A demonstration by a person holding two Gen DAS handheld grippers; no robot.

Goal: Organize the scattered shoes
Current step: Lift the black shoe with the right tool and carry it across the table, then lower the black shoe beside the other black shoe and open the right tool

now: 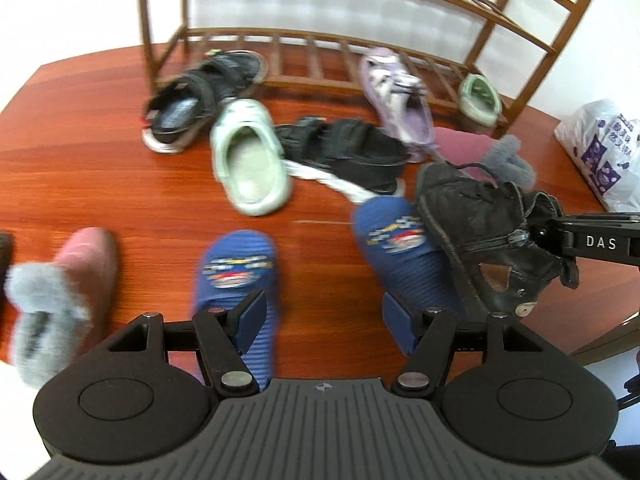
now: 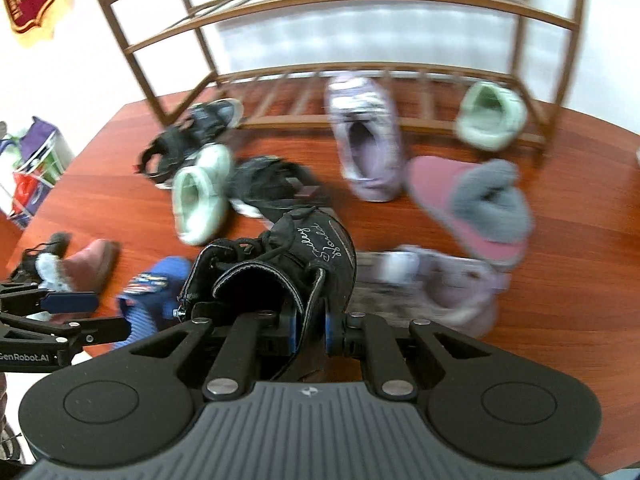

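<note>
My right gripper [image 2: 312, 328] is shut on the collar of a black lace-up boot [image 2: 288, 260], held above the red-brown wooden floor [image 2: 560, 300]. The same black boot [image 1: 480, 232] hangs at the right of the left wrist view, on the right gripper [image 1: 560, 236]. My left gripper [image 1: 324, 320] is open, its jaws wide apart over two blue striped slippers [image 1: 236, 280] [image 1: 400, 248]; nothing is between its fingers. A wooden shoe rack [image 1: 320, 80] stands against the wall; a mint slipper [image 1: 478, 98] and a purple sneaker [image 1: 396, 96] lie on or against its bottom shelf.
Scattered on the floor are black sandals [image 1: 196, 92] [image 1: 344, 152], a mint slipper [image 1: 248, 160], pink fuzzy slippers [image 1: 60, 288] [image 2: 480, 208] and a second purple sneaker [image 2: 440, 288]. A white plastic bag [image 1: 600, 152] lies at the right; more bags [image 2: 32, 168] sit at the left.
</note>
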